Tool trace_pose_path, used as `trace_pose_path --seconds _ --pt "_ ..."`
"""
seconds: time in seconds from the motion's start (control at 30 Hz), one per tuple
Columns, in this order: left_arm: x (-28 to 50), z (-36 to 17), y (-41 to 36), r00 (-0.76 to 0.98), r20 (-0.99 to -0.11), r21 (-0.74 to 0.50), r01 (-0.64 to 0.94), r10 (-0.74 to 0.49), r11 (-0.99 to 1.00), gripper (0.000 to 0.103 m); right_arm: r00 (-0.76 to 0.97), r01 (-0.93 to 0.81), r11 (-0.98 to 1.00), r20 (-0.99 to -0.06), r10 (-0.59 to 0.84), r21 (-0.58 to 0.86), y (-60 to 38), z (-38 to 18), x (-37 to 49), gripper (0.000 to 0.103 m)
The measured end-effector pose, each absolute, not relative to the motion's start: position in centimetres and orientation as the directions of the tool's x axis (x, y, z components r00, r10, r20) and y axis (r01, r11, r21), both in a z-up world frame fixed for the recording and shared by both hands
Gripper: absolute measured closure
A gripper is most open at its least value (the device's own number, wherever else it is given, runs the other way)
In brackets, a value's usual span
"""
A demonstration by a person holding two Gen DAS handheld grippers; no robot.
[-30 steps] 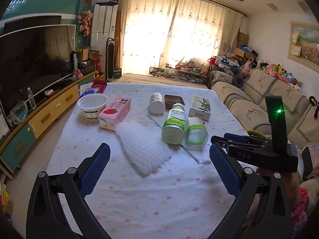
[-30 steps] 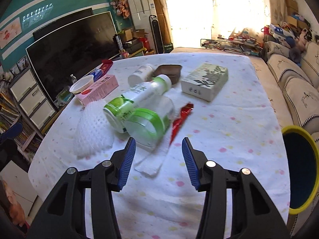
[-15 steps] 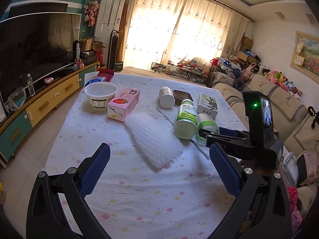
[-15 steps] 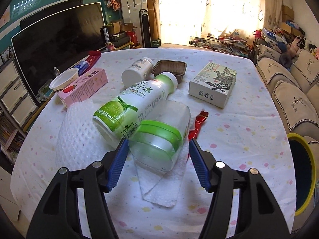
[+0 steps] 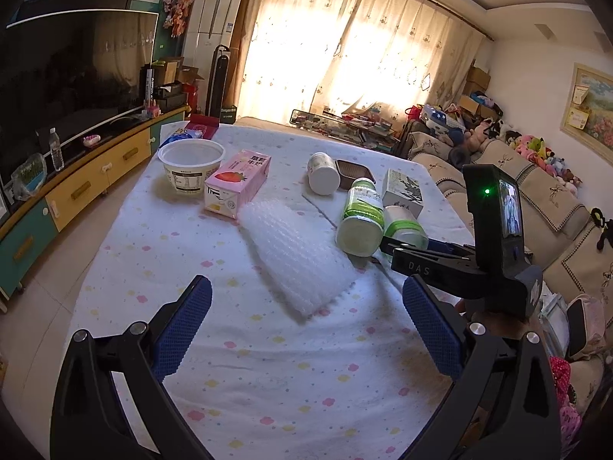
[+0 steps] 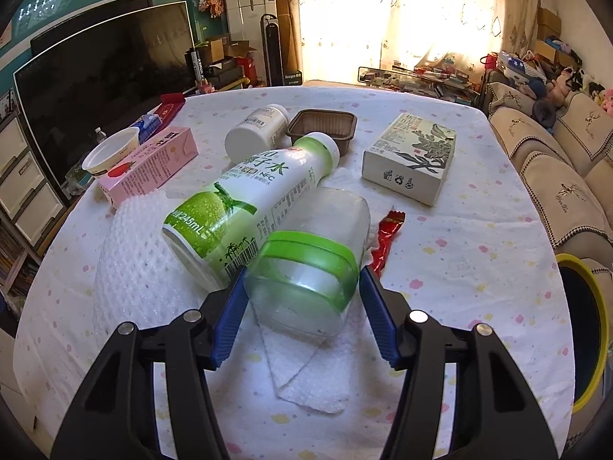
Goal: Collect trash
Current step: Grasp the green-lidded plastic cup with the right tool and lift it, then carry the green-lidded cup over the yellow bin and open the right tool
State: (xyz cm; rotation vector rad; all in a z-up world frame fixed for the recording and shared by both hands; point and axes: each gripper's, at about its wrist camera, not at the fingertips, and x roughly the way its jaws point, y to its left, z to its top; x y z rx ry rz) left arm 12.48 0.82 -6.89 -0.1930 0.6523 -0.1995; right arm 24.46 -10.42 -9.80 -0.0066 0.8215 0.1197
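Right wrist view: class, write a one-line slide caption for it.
Right gripper straddles a clear jar lying beside a green bottle.

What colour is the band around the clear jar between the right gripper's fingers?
Green band; right wrist view shows it best.

The right gripper [image 6: 302,306] now sits closer in, lower centre of its frame, its blue fingers [image 6: 230,318] straddling the clear green-lidded jar [image 6: 306,268], which a second ago lay ahead of them. The left gripper [image 5: 306,329] view shifts slightly rightward.
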Motion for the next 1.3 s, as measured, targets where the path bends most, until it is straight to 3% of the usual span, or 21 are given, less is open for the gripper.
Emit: trace_pose_path --seconds 0.67,0.87,1.3 --pt "12.5 -7.4 -0.5 0.768 -0.599 -0.205 0.126 -0.226 0.971 0.005 0.692 -0.15 0.967 -0.677 0.252 0.206 -16.7 -5.9 17.4 0.051" --pt "12.8 -7.4 -2.7 0.754 -0.611 -0.182 0.162 -0.24 0.97 0.005 0.661 -0.128 0.962 -0.702 0.264 0.241 -18.5 -7.6 17.9 0.051" --pt "13.8 -8.0 -5.7 0.731 -0.639 -0.14 0.198 -0.242 0.97 0.005 0.692 -0.171 0.942 -0.646 0.323 0.288 -20.4 -6.9 18.8 0.051"
